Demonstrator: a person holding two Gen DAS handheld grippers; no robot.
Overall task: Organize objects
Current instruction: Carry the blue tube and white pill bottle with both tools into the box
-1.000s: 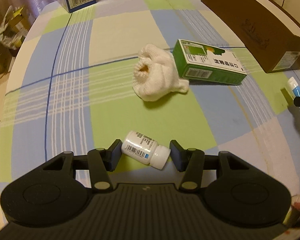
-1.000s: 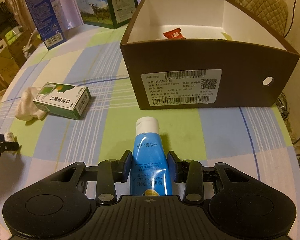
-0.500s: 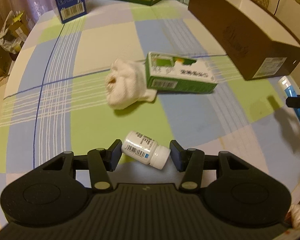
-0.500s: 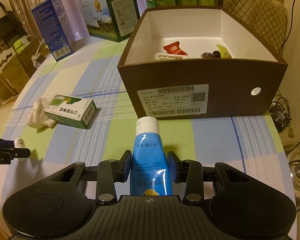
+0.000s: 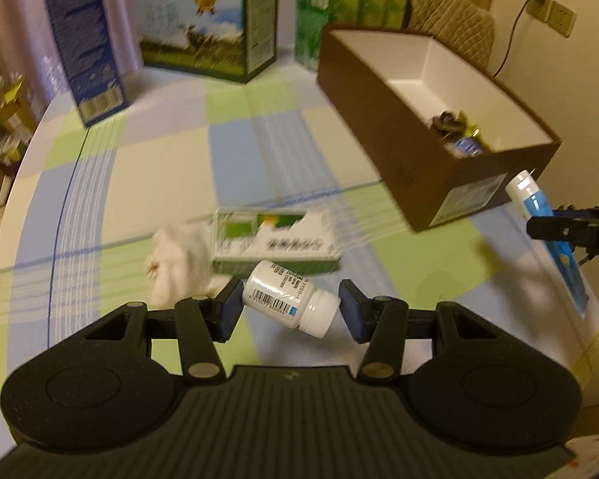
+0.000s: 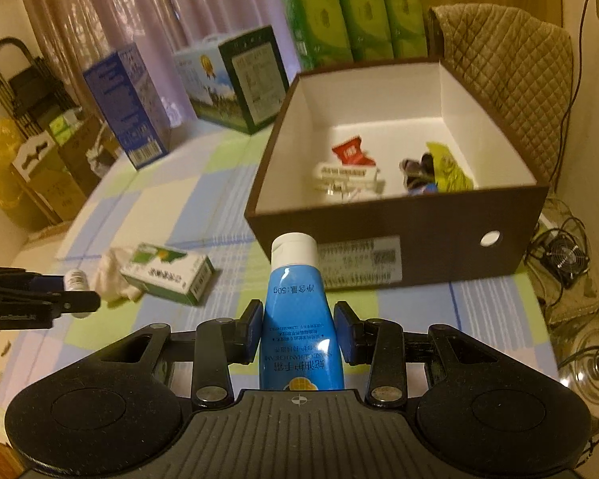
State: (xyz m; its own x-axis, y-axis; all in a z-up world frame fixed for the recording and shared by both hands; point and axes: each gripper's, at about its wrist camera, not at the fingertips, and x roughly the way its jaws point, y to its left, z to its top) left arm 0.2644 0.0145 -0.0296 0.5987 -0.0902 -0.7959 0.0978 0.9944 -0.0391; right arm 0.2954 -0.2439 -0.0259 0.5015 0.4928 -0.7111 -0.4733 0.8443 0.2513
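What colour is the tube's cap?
White, on the blue tube; its cap shows best in the right wrist view.

Ahead of the right gripper (image 6: pixel 295 333) stands the open box (image 6: pixel 399 247) with packets inside, while ahead-left the carton (image 6: pixel 167 273) lies on the table (image 6: pixel 171 203) against the cloth (image 6: pixel 110 275), taller boxes (image 6: pixel 239 80) behind.

Blue tube (image 6: pixel 297 327), white bottle (image 5: pixel 289 297), brown box (image 6: pixel 399 231), green-blue checked tablecloth (image 5: pixel 235 139).

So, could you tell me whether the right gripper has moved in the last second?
Yes. The right gripper, shut on the blue tube, has risen: the brown box now sits lower, showing its contents.
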